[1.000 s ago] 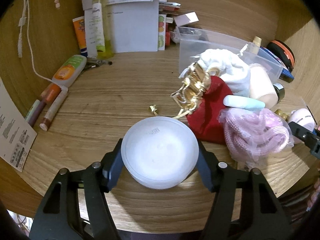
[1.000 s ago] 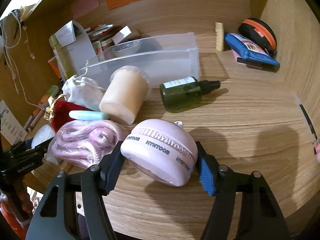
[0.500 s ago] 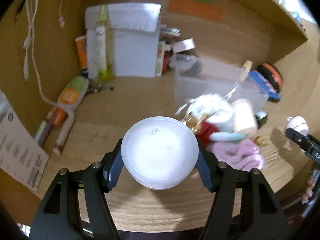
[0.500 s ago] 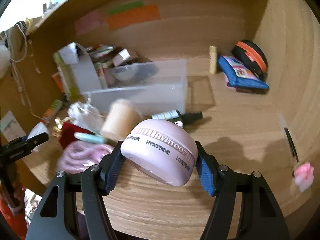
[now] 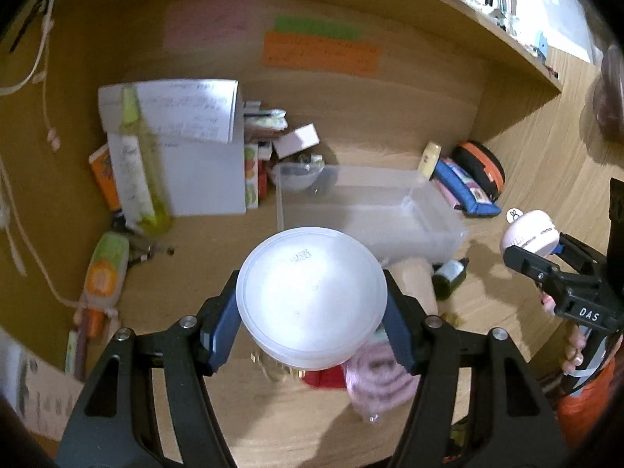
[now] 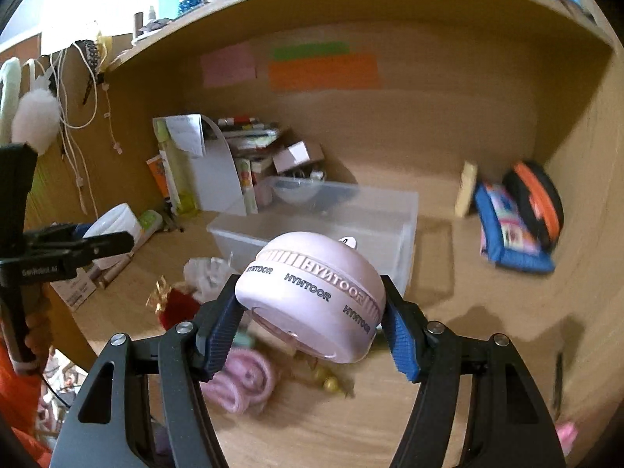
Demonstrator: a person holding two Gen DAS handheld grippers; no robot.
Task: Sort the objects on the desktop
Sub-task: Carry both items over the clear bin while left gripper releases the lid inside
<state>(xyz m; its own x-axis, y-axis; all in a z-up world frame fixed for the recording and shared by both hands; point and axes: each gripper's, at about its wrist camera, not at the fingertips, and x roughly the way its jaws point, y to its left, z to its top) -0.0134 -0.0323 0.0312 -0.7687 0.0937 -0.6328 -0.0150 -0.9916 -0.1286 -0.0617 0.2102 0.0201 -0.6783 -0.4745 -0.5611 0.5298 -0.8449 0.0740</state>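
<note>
My left gripper (image 5: 312,325) is shut on a round white plastic jar (image 5: 312,296), held well above the wooden desk (image 5: 218,257). My right gripper (image 6: 312,327) is shut on a pink round case (image 6: 312,296) printed HYNTOOR, also lifted off the desk. That pink case (image 5: 528,232) and the right gripper show at the right edge of the left wrist view. The white jar (image 6: 113,226) shows at the left of the right wrist view. An empty clear plastic bin (image 5: 370,210) stands on the desk beyond both grippers, seen in the right wrist view as the clear bin (image 6: 323,214).
Below lie a pink rope bundle (image 6: 241,380), a red pouch (image 6: 179,304), a white bag (image 6: 206,273), a cream cup (image 5: 413,280) and a dark green bottle (image 5: 450,275). A file holder with papers (image 5: 195,156) and a yellow bottle (image 5: 140,171) stand back left. A blue pouch (image 6: 507,230) lies back right.
Both grippers have risen with the jar and the pink case still clamped. The desk objects now look smaller and lower, and the back wall with its sticky notes has come into view.
</note>
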